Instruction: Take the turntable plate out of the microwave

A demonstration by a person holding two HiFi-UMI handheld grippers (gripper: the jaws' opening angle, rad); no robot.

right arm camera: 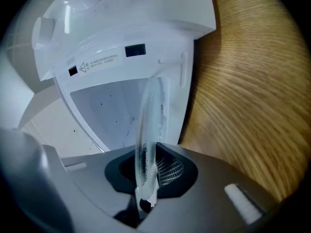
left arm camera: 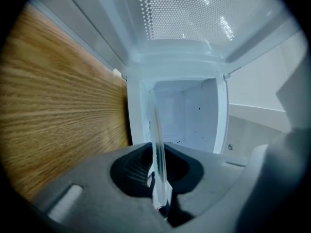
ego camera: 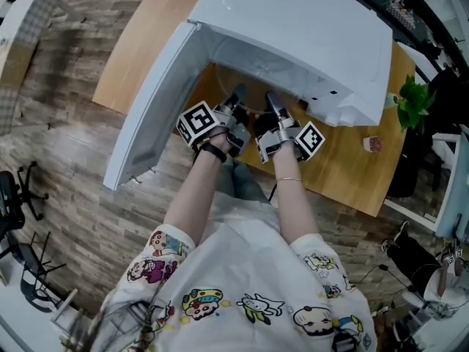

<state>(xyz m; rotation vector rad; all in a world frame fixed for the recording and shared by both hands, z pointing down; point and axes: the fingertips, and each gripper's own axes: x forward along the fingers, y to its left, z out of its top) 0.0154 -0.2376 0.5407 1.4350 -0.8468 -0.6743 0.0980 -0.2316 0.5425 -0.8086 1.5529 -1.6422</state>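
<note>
Gripping the clear glass turntable plate [right arm camera: 147, 130] by its near rim, at the open front of the white microwave [ego camera: 293, 28], the rest of the glass reaching back into the microwave's cavity. Closed tight on that rim, side by side and pointing level into the microwave, the jaws of the left gripper [ego camera: 236, 103] and of the right gripper [ego camera: 272, 105]. Viewed from above, with the microwave's door [ego camera: 157, 101] swung wide to its left, on a wooden surface [ego camera: 344, 174], two bare forearms stretched toward the microwave.
</note>
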